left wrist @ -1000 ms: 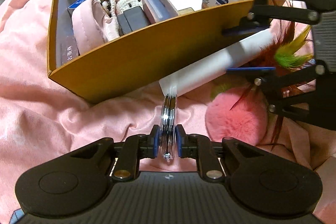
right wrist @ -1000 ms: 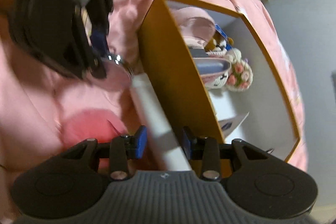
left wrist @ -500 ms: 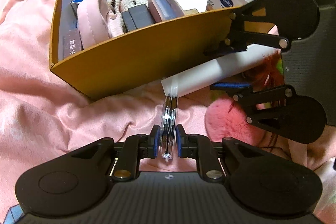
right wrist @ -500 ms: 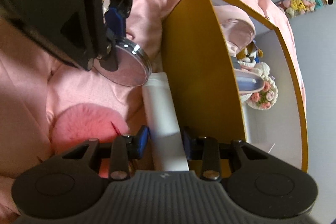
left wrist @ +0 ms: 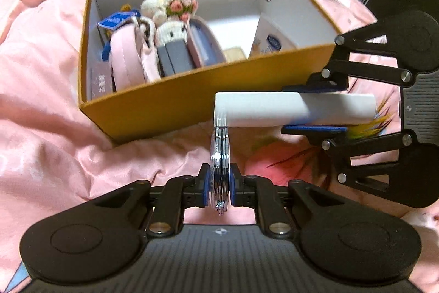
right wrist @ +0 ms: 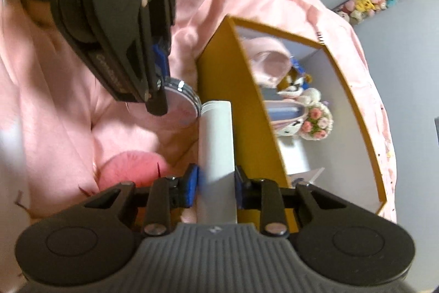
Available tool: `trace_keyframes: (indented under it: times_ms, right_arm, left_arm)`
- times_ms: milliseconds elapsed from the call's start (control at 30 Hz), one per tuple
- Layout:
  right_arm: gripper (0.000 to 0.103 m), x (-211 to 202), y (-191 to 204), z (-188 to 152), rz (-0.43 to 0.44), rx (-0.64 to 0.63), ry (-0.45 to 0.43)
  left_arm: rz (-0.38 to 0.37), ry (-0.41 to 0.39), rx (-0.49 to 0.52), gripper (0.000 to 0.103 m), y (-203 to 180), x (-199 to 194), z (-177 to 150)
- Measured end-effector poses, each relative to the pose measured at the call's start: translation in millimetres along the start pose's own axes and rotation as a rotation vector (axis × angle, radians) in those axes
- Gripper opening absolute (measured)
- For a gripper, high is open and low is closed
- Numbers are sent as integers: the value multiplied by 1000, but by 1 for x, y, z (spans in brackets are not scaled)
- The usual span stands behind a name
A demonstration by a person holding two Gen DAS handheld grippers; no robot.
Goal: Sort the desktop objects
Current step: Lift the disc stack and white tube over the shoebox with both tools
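My left gripper is shut on a round silver disc, a flat mirror-like case held on edge above the pink bedding. From the right wrist view, that left gripper hangs at the upper left with the disc touching the end of a white tube. The long white tube lies level in front of the orange box. My right gripper has the tube between its blue pads, and its jaws are closing on it.
The open orange box holds a pink pouch, crocheted dolls, a dark case and a white lotion tube. A pink pompom with feathers lies on the pink blanket.
Both grippers have risen. The white tube went from slanting on the bedding to level in the right gripper's jaws. The disc stays gripped, now against the tube's end.
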State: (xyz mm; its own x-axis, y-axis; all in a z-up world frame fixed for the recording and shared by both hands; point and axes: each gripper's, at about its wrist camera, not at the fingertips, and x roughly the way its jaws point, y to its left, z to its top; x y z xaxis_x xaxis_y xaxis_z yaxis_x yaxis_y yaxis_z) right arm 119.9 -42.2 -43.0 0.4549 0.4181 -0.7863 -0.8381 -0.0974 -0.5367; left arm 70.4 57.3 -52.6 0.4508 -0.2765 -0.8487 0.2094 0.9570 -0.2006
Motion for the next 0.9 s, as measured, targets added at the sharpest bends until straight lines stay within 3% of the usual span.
trace_keyframes:
  times_ms: [100,367,600,767,900]
  right_arm:
    - [29,-13,-6,-2,9,64,-25]
    - [29,-56,-42,-4,87,328,-94]
    - [29,-80,-84,-17,106,575,-147]
    - [29,-92,-122,-28,81,766,-198]
    - [30,-89,-154,-39,39,932,-195]
  left_arm:
    - [-19,-25,-22,15,-7,-28,1]
    - [-59,-113,-36,15,3,-30,28]
    - [-79,-196,-36,15,4,-46,57]
    - [-85,-253,-30,15,2,-50,86]
    - [-112,-244,-49,15,5,-32,112]
